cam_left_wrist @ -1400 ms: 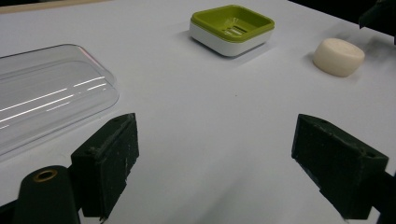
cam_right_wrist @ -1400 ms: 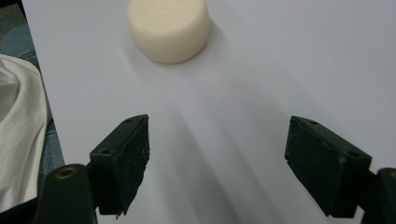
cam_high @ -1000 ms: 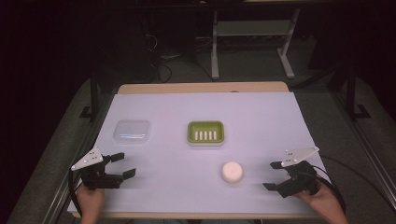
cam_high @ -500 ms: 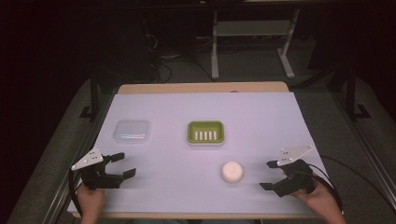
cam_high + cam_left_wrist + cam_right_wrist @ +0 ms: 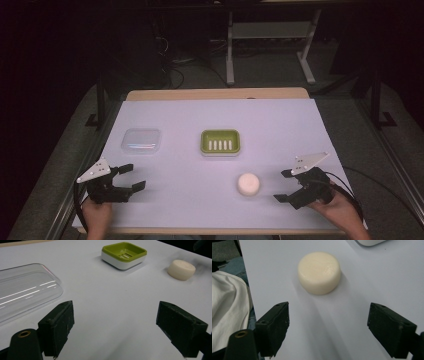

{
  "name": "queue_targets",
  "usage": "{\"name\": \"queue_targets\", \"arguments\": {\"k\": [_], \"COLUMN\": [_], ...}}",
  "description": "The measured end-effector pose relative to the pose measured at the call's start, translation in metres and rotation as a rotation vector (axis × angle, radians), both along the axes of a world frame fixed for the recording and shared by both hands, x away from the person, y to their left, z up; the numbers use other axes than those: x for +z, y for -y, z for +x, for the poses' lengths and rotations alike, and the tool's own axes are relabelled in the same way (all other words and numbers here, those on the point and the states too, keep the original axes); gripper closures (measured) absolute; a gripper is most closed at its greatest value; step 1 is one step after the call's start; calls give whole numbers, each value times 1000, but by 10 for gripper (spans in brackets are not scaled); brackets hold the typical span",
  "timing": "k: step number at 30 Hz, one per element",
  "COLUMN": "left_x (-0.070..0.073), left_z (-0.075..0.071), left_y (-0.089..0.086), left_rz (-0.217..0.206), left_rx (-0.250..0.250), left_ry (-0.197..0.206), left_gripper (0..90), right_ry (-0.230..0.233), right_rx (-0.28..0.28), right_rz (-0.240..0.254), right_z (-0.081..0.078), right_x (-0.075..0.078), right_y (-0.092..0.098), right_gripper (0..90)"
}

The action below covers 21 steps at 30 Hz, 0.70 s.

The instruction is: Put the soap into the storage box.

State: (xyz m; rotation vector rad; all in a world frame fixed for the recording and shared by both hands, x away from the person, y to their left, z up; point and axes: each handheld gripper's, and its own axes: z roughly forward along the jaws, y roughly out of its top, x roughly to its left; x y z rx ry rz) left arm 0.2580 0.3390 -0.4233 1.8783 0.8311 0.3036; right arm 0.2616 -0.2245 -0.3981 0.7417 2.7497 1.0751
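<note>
White paper covers the desk (image 5: 220, 115), bearing a clear lid (image 5: 141, 140) and a green soap dish (image 5: 220, 141). Near the front edge lies the cream soap (image 5: 248, 184), just ahead of the right tongs (image 5: 286, 185), whose jaws have just been opening wide, nothing between them. The left tongs (image 5: 132, 176) also gape empty.

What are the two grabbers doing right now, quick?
Left gripper: jaws open, holding nothing.
Right gripper: jaws open and just been opening wider, nothing between them; the round soap lies just ahead, untouched.
</note>
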Motion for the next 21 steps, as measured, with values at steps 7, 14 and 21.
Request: {"name": "queue_targets", "arguments": {"k": [7,14,21], "left_x": [0,0,0], "left_z": [-1,-1,-1], "left_y": [0,0,-1], "left_rz": [-2,-7,-2], "left_rx": [5,5,4], "left_ry": [-2,-1,2], "left_gripper": [145,145,145], "right_ry": [-15,-22,-15], "right_rx": [23,40,51], "right_rz": [-18,-34,-35], "right_z": [7,12,14], "right_x": [3,1,5], "right_y": [-9,-18,-25], "right_gripper": [161,155,155]}}
